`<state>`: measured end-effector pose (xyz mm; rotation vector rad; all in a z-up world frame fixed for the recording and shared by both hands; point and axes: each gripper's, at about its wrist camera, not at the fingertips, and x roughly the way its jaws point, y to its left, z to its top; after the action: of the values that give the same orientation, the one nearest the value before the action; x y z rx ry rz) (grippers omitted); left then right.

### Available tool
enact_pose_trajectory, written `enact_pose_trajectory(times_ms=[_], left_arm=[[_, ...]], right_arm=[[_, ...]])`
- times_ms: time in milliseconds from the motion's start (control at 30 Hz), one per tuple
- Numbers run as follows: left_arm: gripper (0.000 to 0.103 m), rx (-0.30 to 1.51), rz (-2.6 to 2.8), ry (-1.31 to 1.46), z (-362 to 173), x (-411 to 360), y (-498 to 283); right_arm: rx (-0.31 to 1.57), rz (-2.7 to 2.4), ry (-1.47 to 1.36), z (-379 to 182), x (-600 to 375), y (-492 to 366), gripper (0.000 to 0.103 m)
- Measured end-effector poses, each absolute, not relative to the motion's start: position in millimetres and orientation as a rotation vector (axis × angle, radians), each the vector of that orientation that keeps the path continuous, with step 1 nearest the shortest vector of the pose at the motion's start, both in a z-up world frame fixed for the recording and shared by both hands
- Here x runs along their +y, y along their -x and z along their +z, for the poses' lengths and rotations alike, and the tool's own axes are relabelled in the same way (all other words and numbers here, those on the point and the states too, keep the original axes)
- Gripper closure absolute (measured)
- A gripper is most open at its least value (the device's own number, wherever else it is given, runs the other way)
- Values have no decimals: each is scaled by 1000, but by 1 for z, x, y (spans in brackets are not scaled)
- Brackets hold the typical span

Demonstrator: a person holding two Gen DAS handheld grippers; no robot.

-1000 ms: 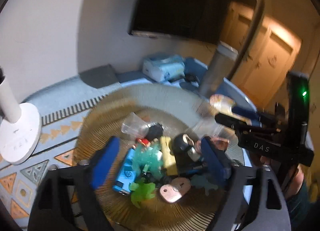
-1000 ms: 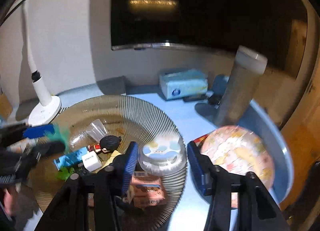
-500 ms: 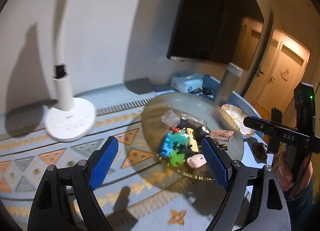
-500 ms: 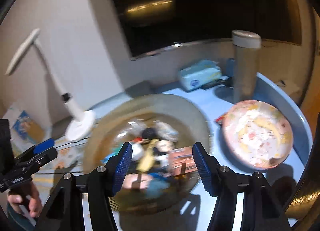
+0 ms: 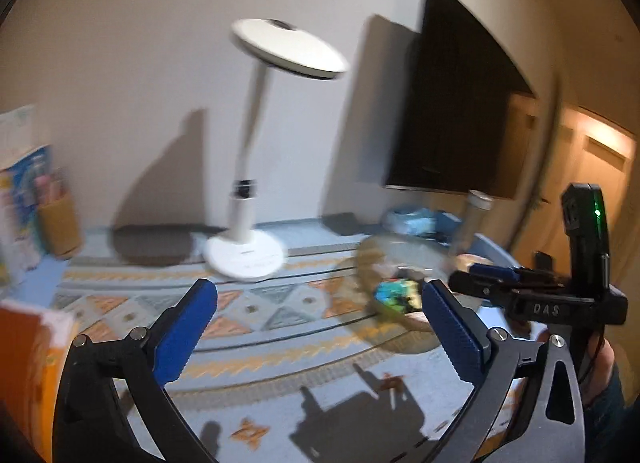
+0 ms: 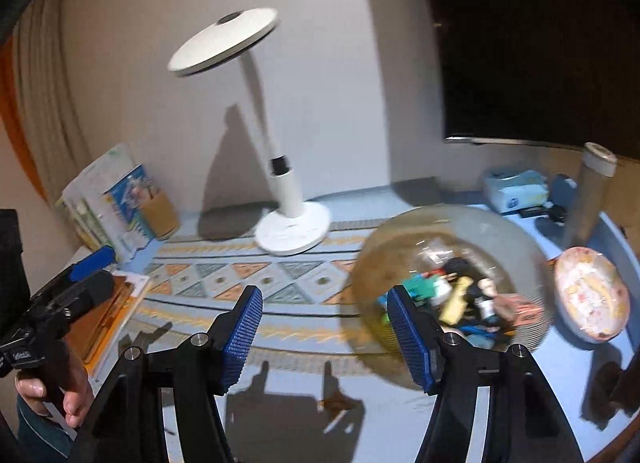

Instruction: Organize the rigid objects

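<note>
Left gripper (image 5: 316, 331), jaws just widened, and right gripper (image 6: 326, 333) gape empty beside the glass bowl (image 6: 448, 231) (contents blurred, seemingly toys).

On the table (image 6: 280, 415) the lamp (image 6: 294, 229) stands left of the bowl (image 6: 452, 231), which holds small toys (image 6: 460, 299); a plate (image 6: 592, 299) lies right of it.

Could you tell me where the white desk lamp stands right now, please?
In the right wrist view, the white desk lamp stands mid-frame on the patterned mat by the wall, left of the glass bowl.
</note>
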<state>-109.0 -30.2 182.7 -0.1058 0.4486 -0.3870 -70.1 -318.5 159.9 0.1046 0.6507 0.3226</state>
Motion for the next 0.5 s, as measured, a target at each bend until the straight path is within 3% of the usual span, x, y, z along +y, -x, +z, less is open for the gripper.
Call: enact_pose_trajectory(times_ms=[267,500], left_arm=[[1,377,-287,43,166,-23,145],[1,510,-183,72,96,-13,122]], right_arm=[[697,346,-11,135,-270,62,40],[749,322,33,86,-256,48,40]])
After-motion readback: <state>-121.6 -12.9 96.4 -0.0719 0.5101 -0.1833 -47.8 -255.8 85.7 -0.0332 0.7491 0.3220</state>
